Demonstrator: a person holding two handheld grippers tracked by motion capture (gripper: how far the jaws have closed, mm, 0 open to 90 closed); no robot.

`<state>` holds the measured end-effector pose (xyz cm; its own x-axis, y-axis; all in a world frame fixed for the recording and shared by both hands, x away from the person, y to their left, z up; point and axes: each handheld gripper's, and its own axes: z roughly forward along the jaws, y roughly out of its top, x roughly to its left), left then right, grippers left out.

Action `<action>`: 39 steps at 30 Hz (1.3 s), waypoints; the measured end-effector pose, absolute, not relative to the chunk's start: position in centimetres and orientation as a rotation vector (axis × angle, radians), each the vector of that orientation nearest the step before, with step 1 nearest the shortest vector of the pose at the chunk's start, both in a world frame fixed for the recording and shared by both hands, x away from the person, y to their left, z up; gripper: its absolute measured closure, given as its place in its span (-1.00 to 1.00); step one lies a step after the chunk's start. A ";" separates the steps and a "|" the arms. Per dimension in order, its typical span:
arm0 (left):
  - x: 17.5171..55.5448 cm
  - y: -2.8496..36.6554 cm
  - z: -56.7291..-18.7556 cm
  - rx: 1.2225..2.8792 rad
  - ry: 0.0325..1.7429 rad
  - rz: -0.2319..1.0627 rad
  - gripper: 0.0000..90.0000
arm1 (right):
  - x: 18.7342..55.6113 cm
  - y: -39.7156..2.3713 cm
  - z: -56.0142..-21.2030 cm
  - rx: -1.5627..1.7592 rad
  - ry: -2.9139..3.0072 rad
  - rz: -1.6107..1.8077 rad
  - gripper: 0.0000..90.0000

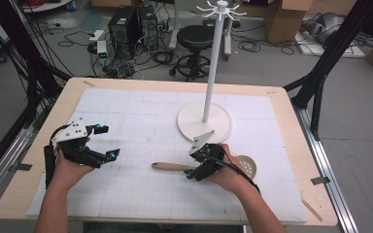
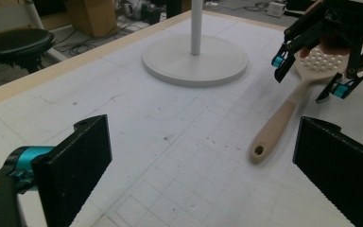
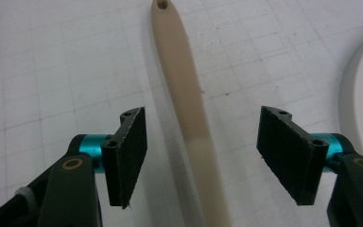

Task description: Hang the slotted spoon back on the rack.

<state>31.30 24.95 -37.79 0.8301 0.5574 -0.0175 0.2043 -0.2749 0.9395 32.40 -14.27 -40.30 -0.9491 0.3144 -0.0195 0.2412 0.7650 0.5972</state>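
Note:
A beige slotted spatula [image 1: 167, 166] lies flat on the white grid mat [image 1: 126, 111], handle to the left and round perforated head [image 1: 246, 165] to the right. My right gripper [image 1: 192, 174] is low over it, and its jaws stand on either side of the handle [image 3: 189, 109] with gaps on both sides, so it is open [image 3: 201, 156]. The left gripper view shows the spatula [image 2: 283, 118] with the right gripper [image 2: 309, 75] straddling it near the head. My left gripper [image 1: 107, 141] rests open at the mat's left with nothing between its jaws [image 2: 203, 175].
A white stand with a round base [image 1: 204, 121] and tall pole [image 1: 212, 63] with hooks on top stands just behind the spatula. Its base [image 2: 194, 61] lies close to the right hand. A wooden stick [image 1: 313, 208] lies at the table's front right corner.

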 end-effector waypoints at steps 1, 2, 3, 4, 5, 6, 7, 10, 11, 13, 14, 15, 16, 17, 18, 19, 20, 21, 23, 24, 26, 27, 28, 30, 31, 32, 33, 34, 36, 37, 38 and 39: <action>31.3 24.9 -37.8 1.852 0.575 0.379 -0.87 | 32.4 -14.2 -40.4 0.461 2.850 0.948 -0.18; 31.3 24.9 -37.8 1.853 0.575 0.379 -0.87 | 32.4 -14.2 -40.4 0.460 2.858 0.953 -0.16; 31.3 24.9 -37.8 1.853 0.574 0.378 -0.87 | 32.5 -14.2 -40.5 0.452 2.859 0.951 -0.15; 31.3 24.9 -37.8 1.854 0.572 0.378 -0.87 | 32.5 -14.2 -40.5 0.456 2.864 0.950 -0.13; 31.4 24.9 -37.8 1.855 0.570 0.378 -0.87 | 32.6 -14.2 -40.5 0.457 2.875 0.950 -0.10; 31.4 24.9 -37.8 1.852 0.574 0.376 -0.87 | 32.7 -14.2 -40.6 0.457 2.881 0.949 -0.09; 31.4 25.0 -37.8 1.853 0.574 0.377 -0.87 | 32.7 -14.1 -40.7 0.462 2.883 0.947 -0.07; 31.5 25.0 -37.9 1.854 0.578 0.377 -0.87 | 32.7 -13.9 -40.9 0.458 2.902 0.933 -0.04; 31.5 25.0 -37.9 1.853 0.578 0.377 -0.87 | 32.7 -13.9 -41.0 0.444 2.905 0.923 -0.03; 31.4 25.0 -37.9 1.851 0.579 0.380 -0.87 | 32.8 -13.7 -41.2 0.435 2.915 0.895 0.02; 31.4 25.0 -37.8 1.851 0.579 0.380 -0.87 | 32.8 -13.6 -41.3 0.433 2.920 0.882 0.03; 31.4 25.0 -37.8 1.851 0.579 0.381 -0.87 | 32.8 -13.6 -41.4 0.432 2.920 0.858 0.05; 31.4 25.1 -37.8 1.850 0.578 0.381 -0.87 | 32.9 -13.6 -41.5 0.431 2.924 0.838 0.07; 31.4 25.1 -37.8 1.849 0.577 0.382 -0.87 | 32.9 -13.5 -41.6 0.436 2.925 0.824 0.09; 31.4 25.1 -37.8 1.847 0.576 0.382 -0.87 | 32.9 -13.6 -41.7 0.435 2.924 0.812 0.09; 31.4 25.1 -37.8 1.846 0.577 0.382 -0.87 | 33.0 -13.6 -41.7 0.438 2.922 0.806 0.11; 31.4 25.1 -37.8 1.845 0.579 0.383 -0.87 | 33.0 -13.6 -41.7 0.441 2.925 0.799 0.13; 31.4 25.1 -37.8 1.845 0.579 0.383 -0.87 | 33.0 -13.7 -41.7 0.438 2.927 0.791 0.13; 31.4 25.1 -37.8 1.844 0.578 0.381 -0.87 | 33.1 -13.8 -41.7 0.439 2.927 0.771 0.16; 31.4 25.1 -37.8 1.845 0.577 0.381 -0.87 | 33.1 -13.8 -41.8 0.449 2.932 0.763 0.18; 31.4 25.1 -37.8 1.848 0.576 0.380 -0.87 | 33.2 -13.9 -41.9 0.444 2.934 0.730 0.20; 31.4 25.1 -37.8 1.851 0.576 0.380 -0.87 | 33.2 -13.9 -42.0 0.444 2.935 0.738 0.21; 31.4 25.1 -37.8 1.851 0.575 0.381 -0.87 | 33.2 -13.9 -41.9 0.446 2.939 0.731 0.24; 31.4 25.0 -37.8 1.849 0.577 0.380 -0.87 | 33.2 -13.9 -41.9 0.446 2.942 0.733 0.28; 31.4 25.0 -37.8 1.851 0.577 0.381 -0.87 | 33.2 -13.9 -41.9 0.446 2.942 0.731 0.28; 31.4 25.0 -37.8 1.853 0.574 0.380 -0.87 | 33.3 -13.9 -41.9 0.462 2.947 0.732 0.29; 31.4 25.0 -37.8 1.852 0.574 0.381 -0.87 | 33.3 -13.8 -41.9 0.478 2.942 0.732 0.33; 31.3 24.9 -37.8 1.852 0.576 0.385 -0.87 | 33.3 -13.8 -41.9 0.491 2.945 0.725 0.38; 31.3 24.9 -37.7 1.848 0.572 0.386 -0.87 | 33.3 -13.8 -41.8 0.489 2.948 0.717 0.48; 31.3 24.9 -37.7 1.847 0.571 0.386 -0.87 | 33.2 -13.7 -41.8 0.495 2.950 0.713 0.52; 31.3 24.9 -37.7 1.847 0.571 0.388 -0.87 | 33.2 -13.7 -41.8 0.480 2.950 0.710 0.55; 31.3 24.9 -37.7 1.847 0.570 0.386 -0.87 | 33.1 -13.6 -41.7 0.481 2.950 0.705 0.56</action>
